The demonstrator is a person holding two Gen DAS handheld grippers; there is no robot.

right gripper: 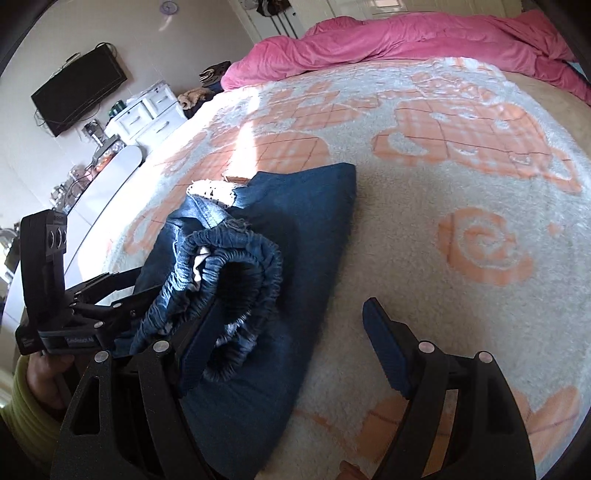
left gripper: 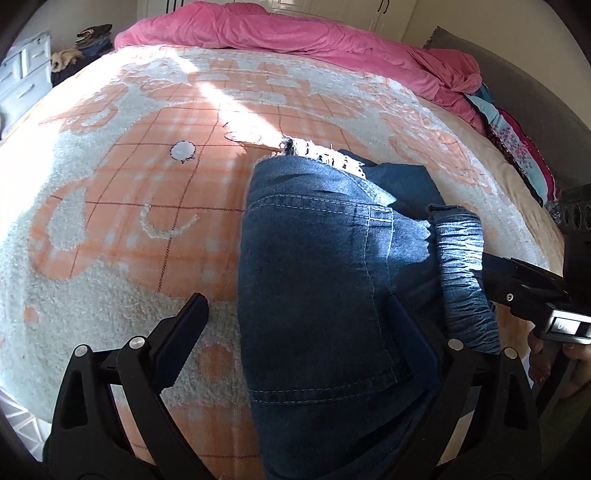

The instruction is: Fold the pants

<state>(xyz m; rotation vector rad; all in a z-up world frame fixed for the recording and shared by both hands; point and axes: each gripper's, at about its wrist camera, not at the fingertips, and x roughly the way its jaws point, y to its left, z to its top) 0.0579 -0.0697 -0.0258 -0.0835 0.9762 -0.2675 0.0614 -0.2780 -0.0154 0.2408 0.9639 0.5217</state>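
Dark blue jeans (left gripper: 317,280) lie folded in a thick stack on the orange-and-white blanket (left gripper: 129,192). The gathered elastic waistband (left gripper: 461,258) is bunched along the stack's right side. My left gripper (left gripper: 295,306) is open and straddles the near end of the stack; its left finger (left gripper: 188,325) rests on the blanket, clear of the denim. In the right wrist view my right gripper (right gripper: 295,317) is open, its left finger (right gripper: 199,354) against the waistband loop (right gripper: 236,273) and its right finger over bare blanket. The left gripper (right gripper: 122,295) reaches into the jeans (right gripper: 303,221) from the left, its tips hidden.
A crumpled pink duvet (left gripper: 280,33) lies along the far edge of the bed. Patterned pillows (left gripper: 517,147) and a grey headboard (left gripper: 535,96) are at the right. Beyond the bed are a white dresser (right gripper: 147,110), a wall TV (right gripper: 77,92) and piled clothes (left gripper: 92,40).
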